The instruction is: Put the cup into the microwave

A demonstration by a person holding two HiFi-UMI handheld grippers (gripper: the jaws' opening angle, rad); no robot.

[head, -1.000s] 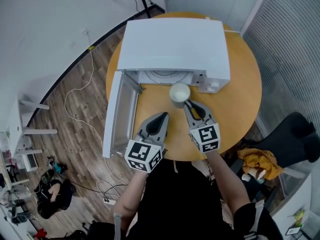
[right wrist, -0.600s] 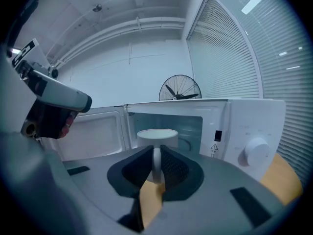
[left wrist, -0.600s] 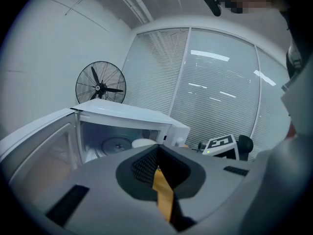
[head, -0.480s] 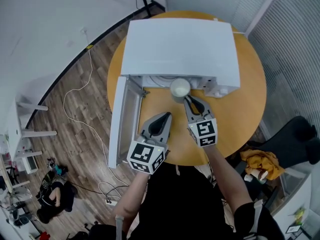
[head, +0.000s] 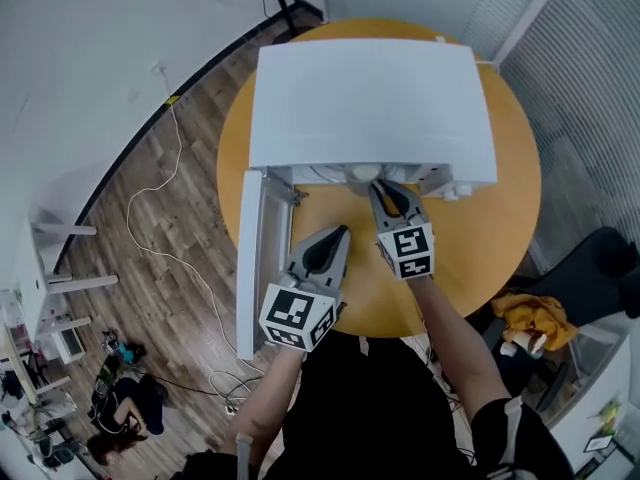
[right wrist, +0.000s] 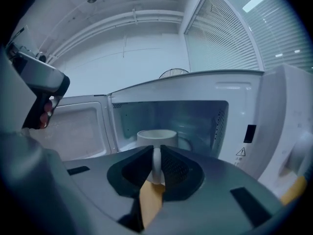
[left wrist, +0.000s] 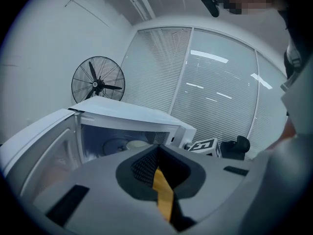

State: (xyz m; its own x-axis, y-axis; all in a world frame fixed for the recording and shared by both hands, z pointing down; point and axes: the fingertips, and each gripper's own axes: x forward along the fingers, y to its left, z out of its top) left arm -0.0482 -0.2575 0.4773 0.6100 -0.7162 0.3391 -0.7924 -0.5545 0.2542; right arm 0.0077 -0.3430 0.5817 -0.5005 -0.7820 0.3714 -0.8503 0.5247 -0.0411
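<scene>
White cup (right wrist: 156, 136) is clamped by its handle in the right hand-held gripper (right wrist: 156, 155), at the open microwave (head: 370, 98) mouth. Insertion step is judged underway. Next: cup to be set down deeper inside, then released. Left hand-held gripper (left wrist: 155, 153) is closed, empty.

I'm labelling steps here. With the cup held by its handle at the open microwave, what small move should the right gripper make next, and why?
Probably ease the right gripper forward onto the turntable. Its jaws clamp the handle of the cup, which is only at the mouth of the microwave, and the door stands open at left.
</scene>
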